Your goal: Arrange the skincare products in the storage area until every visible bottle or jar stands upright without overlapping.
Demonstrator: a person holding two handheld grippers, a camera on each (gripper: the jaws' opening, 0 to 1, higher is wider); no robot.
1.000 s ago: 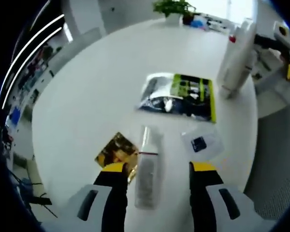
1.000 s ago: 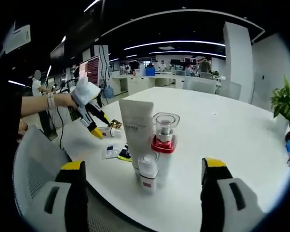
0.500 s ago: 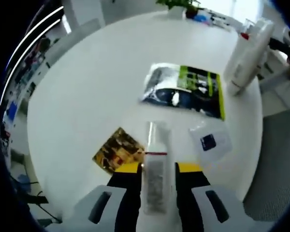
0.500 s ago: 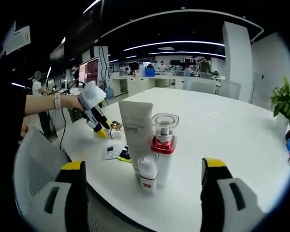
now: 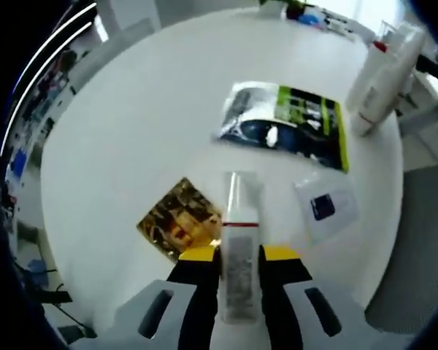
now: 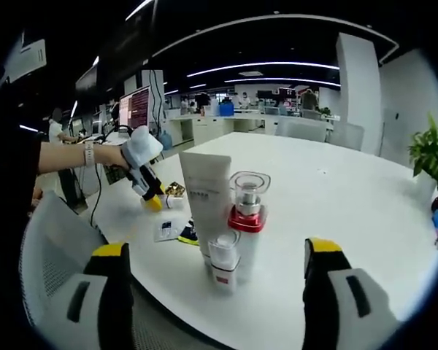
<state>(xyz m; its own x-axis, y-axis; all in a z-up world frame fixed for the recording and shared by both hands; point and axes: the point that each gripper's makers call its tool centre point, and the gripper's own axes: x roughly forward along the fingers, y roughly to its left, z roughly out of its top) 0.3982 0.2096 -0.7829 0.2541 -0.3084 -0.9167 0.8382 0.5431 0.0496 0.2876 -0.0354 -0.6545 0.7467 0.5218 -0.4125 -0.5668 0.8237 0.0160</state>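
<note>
Left tongs (image 5: pixel 237 253) are closed on a bottle (image 5: pixel 240 255) lying flat near the desk (image 5: pixel 131 138) edge, beside a gold packet (image 5: pixel 178 226). Right tongs (image 6: pixel 213 264) stand open, near a tube (image 6: pixel 206 197), pump bottle (image 6: pixel 246 215) and small jar (image 6: pixel 223 259) standing upright together at the desk edge.

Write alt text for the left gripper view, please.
The left gripper is shut on a slim clear bottle lying on a round white table, with a gold sachet and a green-and-black packet nearby.
</note>
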